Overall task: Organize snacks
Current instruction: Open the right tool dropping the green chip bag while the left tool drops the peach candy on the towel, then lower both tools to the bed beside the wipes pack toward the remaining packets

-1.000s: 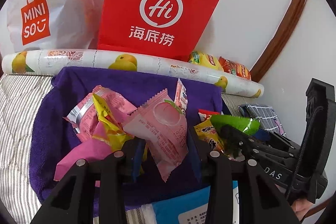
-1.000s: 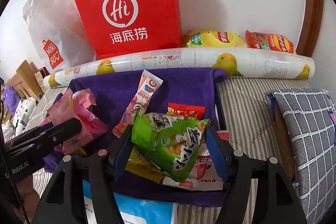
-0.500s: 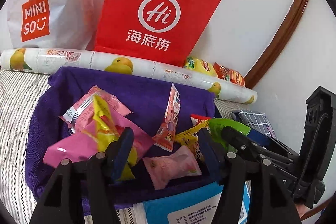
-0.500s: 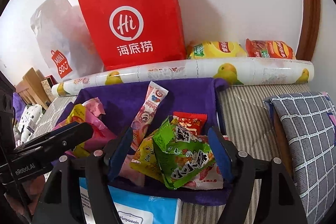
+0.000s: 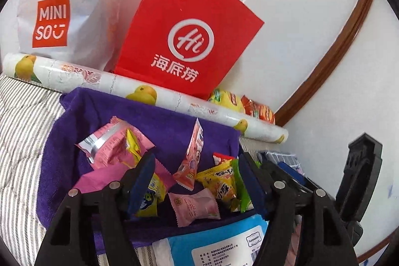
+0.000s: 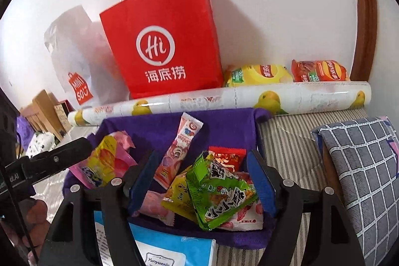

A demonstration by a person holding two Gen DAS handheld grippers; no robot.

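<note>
Several snack packets lie on a purple towel (image 5: 162,128) (image 6: 224,123). A pink peach packet (image 5: 194,207) lies on the towel below my open, empty left gripper (image 5: 197,166). A green packet (image 6: 219,193) lies on a yellow packet (image 6: 178,198) and others, between the fingers of my open right gripper (image 6: 202,166); nothing is gripped. A tall pink stick packet (image 6: 178,148) (image 5: 192,156) lies mid-towel. Pink and yellow packets (image 5: 117,148) pile at the left.
A red paper bag (image 5: 187,36) (image 6: 162,41) and a white Miniso bag (image 5: 62,11) stand at the wall behind a fruit-print roll (image 6: 224,98). Chip bags (image 6: 259,73) lie behind the roll. A blue wipes pack (image 5: 219,241) lies in front, a checked cushion (image 6: 361,178) at right.
Both grippers opened, dropping the pink peach packet and the green packet onto the towel. Both have then drawn back and up.
</note>
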